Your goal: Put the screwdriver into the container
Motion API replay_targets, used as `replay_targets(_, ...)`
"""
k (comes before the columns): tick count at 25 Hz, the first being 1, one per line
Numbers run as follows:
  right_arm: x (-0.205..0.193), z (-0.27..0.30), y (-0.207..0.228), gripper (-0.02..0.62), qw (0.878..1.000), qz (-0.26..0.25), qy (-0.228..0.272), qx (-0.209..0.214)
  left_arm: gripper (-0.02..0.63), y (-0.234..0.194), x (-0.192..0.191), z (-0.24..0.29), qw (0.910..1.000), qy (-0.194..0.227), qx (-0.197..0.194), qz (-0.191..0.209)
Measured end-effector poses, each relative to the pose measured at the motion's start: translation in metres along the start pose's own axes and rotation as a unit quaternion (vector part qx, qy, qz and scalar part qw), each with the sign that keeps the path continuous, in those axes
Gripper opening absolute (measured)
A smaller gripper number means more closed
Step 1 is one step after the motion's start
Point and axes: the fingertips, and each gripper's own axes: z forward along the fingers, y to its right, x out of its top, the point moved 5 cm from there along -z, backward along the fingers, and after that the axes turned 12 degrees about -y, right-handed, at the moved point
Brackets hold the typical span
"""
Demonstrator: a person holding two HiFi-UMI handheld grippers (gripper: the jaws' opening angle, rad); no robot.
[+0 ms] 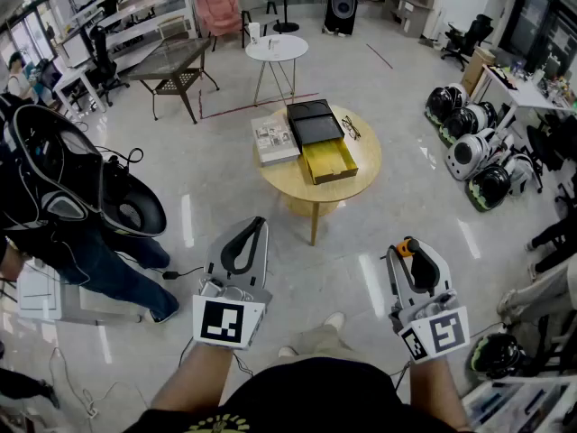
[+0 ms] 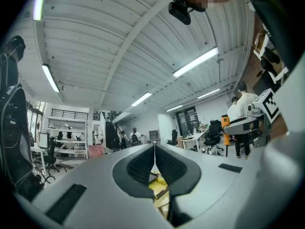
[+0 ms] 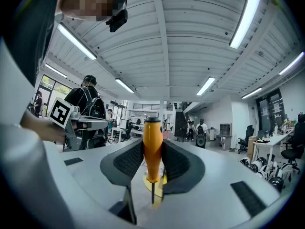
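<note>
Screwdriver (image 3: 152, 140) upright between the pads of the right gripper (image 3: 153, 152), clamped across the orange handle, dark cap up, thin steel shaft pointing down out of the jaws; in the head view only an orange stub with a dark cap at the top of that gripper.

Probably light and stiff; smooth plastic handle, so likely to twist or slide in a loose pinch; best held where held now, across the thick middle of the handle and not by the narrow shaft; nothing fragile about it, though the tip may scratch or catch on a rim.

Well apart from the container (image 1: 329, 159), a shallow yellow open tray on the round wooden table (image 1: 293, 180), ahead and lower down; touching the tray's far end a black box (image 1: 313, 122); near it a printed booklet (image 1: 273, 139) and a pair of glasses (image 1: 351, 127).

Left gripper (image 1: 259, 224) clenched on nothing, pads meeting edge to edge, held low beside the right one.

Hard to make out: the kind of tip on the shaft, too small and dark; the depth of the tray and whether anything lies in it; most of the tray in both gripper views, cut off behind the jaws with only a yellow sliver showing.
</note>
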Motion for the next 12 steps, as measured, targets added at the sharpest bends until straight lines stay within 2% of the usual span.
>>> replay_targets(4, -0.005, 0.010, 0.006, 0.135, 1.000, 0.000, -0.005, 0.009, 0.021, -0.002, -0.007, 0.008, 0.9998, -0.005, 0.015, 0.007)
replay_targets(12, -0.008, 0.032, 0.026, 0.135, 1.000, 0.015, -0.011, 0.019, 0.021, -0.001, -0.016, 0.039, 0.9999, -0.014, 0.001, 0.000)
